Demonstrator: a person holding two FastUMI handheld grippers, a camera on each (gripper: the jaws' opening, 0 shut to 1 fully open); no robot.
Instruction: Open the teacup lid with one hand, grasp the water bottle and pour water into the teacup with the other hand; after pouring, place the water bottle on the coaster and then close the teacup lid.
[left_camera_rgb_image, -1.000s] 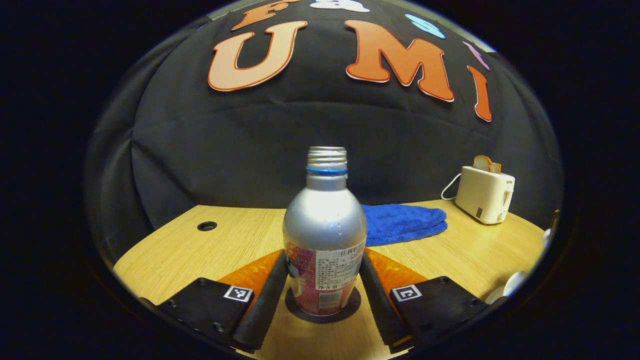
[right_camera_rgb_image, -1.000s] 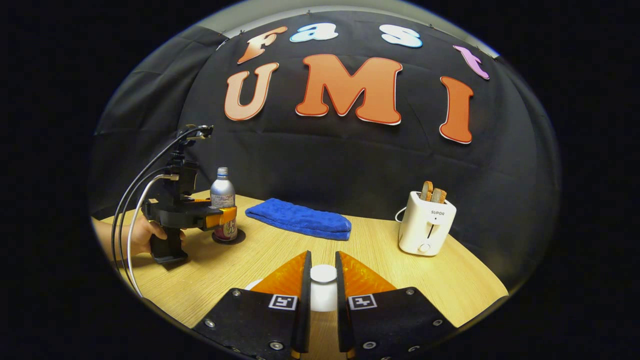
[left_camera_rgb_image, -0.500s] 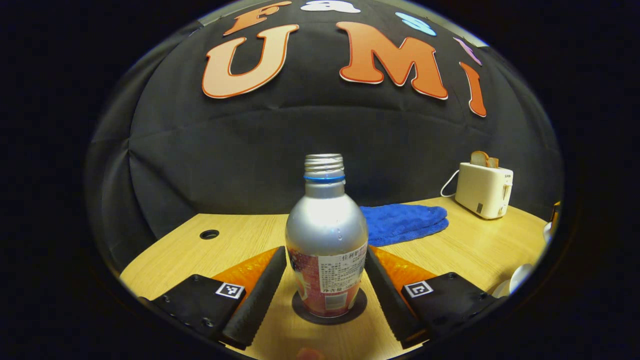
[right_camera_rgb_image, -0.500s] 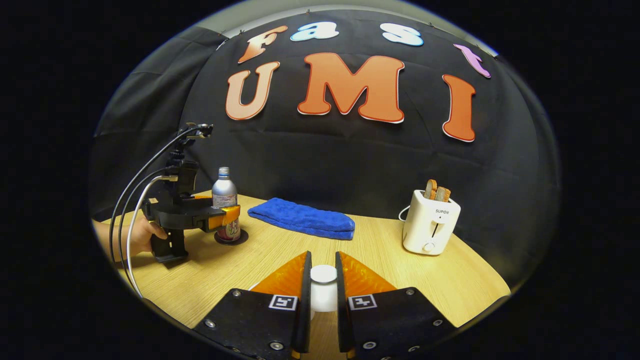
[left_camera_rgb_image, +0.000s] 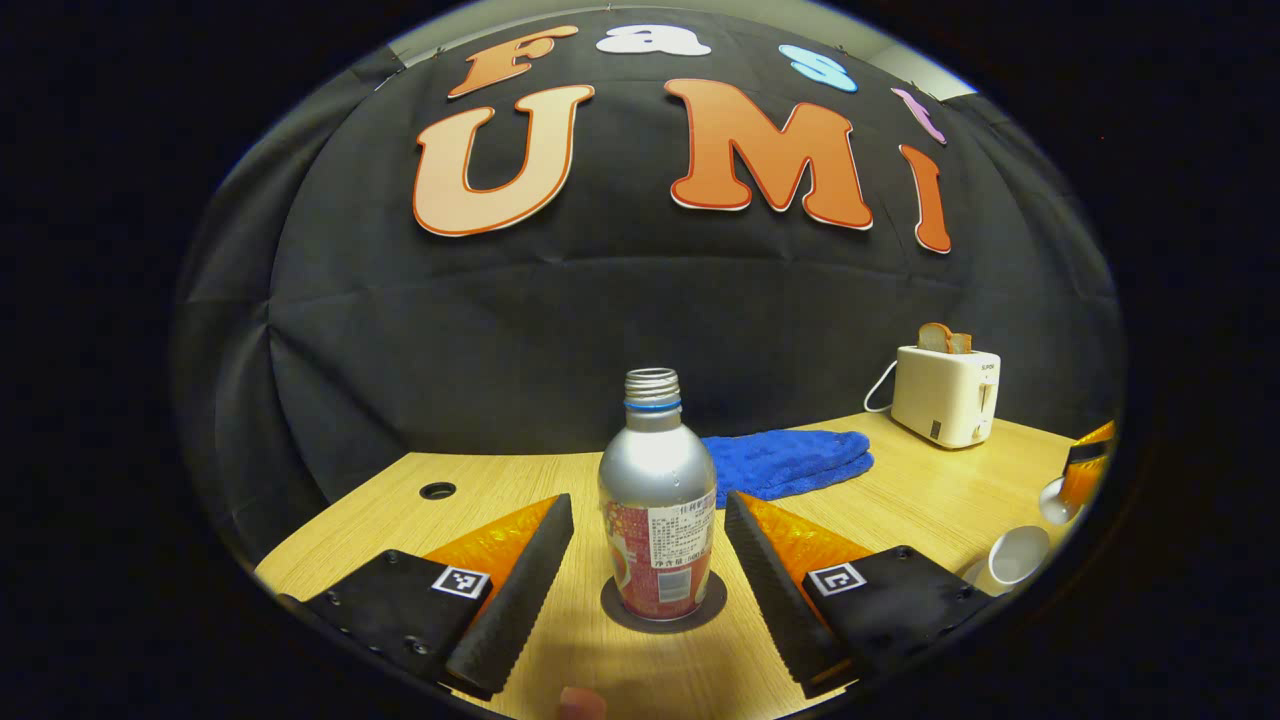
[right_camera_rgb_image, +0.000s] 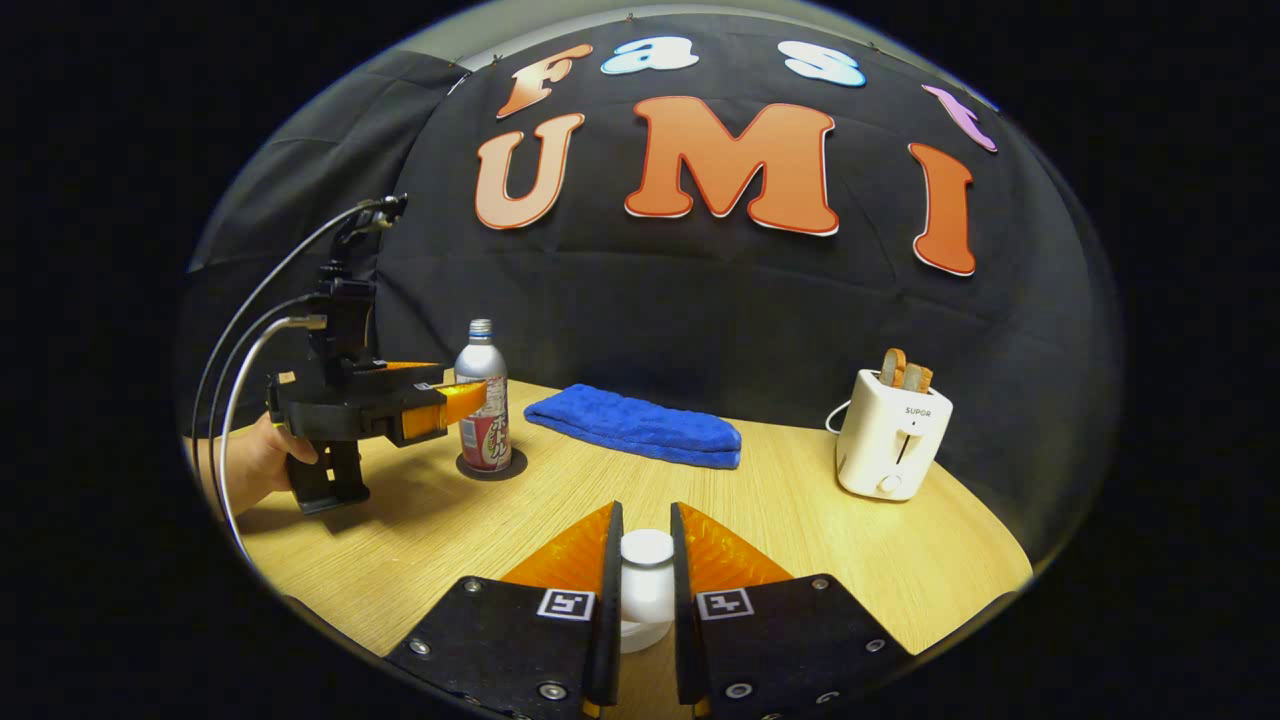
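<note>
Wooden table (right_camera_rgb_image: 800, 520): bottle (left_camera_rgb_image: 657, 530) stands on its coaster (left_camera_rgb_image: 620, 618), left gripper (left_camera_rgb_image: 650, 560) wide open around it, right gripper (right_camera_rgb_image: 646, 590) pinches lid (right_camera_rgb_image: 647, 575), next cover teacup (left_camera_rgb_image: 1015, 553)

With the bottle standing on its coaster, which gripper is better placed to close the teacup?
The right gripper: it is shut on the teacup lid. The left gripper is open, flanking the water bottle.

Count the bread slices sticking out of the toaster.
2: both bread slices stand side by side in the top slots of the white toaster, at the table's far right. Their lower parts are hidden inside it.
</note>
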